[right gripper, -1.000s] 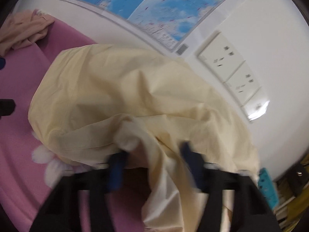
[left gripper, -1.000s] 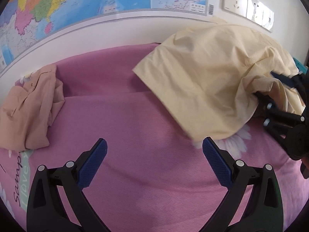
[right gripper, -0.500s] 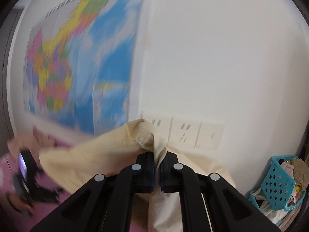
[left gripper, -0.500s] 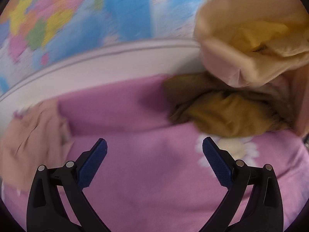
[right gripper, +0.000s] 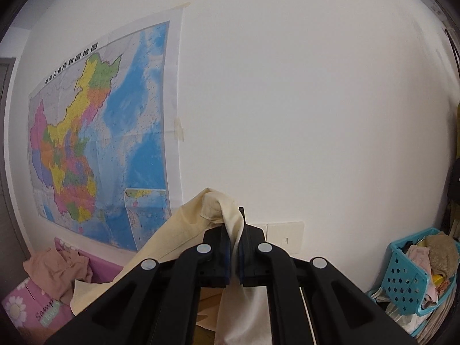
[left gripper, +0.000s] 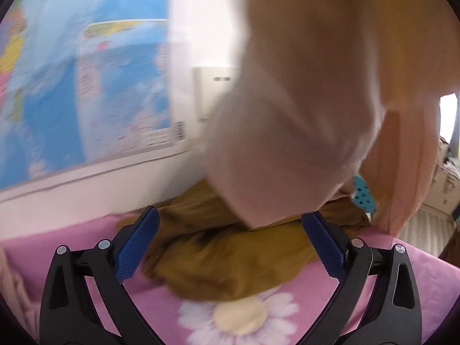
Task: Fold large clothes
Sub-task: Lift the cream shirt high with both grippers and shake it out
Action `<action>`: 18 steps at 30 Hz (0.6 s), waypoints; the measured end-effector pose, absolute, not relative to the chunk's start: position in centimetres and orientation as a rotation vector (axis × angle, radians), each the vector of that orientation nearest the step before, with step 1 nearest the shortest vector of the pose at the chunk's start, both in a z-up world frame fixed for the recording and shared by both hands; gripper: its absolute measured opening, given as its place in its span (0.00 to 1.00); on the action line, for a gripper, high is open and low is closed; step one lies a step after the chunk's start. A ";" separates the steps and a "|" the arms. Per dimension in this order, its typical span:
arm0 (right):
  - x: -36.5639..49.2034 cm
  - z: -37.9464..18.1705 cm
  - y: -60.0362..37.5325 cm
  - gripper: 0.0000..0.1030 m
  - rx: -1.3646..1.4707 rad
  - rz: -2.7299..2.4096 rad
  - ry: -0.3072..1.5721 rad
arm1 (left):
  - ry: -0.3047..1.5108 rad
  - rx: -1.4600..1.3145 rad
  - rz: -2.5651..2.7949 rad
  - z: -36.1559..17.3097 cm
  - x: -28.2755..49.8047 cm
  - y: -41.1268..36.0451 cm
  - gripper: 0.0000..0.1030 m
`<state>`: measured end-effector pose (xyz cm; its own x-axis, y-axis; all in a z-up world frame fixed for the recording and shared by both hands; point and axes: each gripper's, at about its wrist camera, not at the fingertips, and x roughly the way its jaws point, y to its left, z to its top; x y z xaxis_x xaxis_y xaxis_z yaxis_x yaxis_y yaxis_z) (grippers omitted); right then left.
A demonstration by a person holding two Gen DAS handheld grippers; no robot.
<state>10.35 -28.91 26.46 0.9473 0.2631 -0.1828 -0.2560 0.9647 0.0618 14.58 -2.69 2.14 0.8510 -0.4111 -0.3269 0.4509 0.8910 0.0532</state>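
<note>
My right gripper is shut on a bunched edge of the pale yellow garment, held high in front of the white wall; the cloth drapes down to the left and below the jaws. In the left wrist view the same pale garment hangs blurred across the upper right. My left gripper stands open with nothing between its blue pads, above a mustard-brown garment that lies crumpled on the pink bed.
A peach garment lies heaped at the bed's far left by the wall. A wall map and sockets are behind. A blue basket full of clothes stands on the right.
My right gripper closed on the pale garment and lifted it high off the bed. That uncovered the mustard-brown garment. My left gripper, still open, swung right and rose a little.
</note>
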 end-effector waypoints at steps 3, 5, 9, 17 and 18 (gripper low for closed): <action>10.4 26.7 -29.1 0.04 0.031 0.254 0.188 | 0.309 0.160 -0.463 1.6 15.5 -4.2 0.92; 10.6 26.7 -29.4 0.04 0.034 0.253 0.191 | 0.326 0.143 -0.480 1.5 16.7 -5.0 0.61; 10.9 26.4 -30.7 0.04 0.059 0.240 0.199 | 0.378 0.095 -0.463 2.5 18.8 -5.8 0.03; 8.1 29.4 -34.6 0.03 0.080 0.162 0.150 | 0.277 0.122 -0.467 10.1 17.0 -9.9 0.02; 7.3 30.3 -35.2 0.03 0.088 0.158 0.134 | 0.267 0.125 -0.471 11.2 16.6 -10.4 0.02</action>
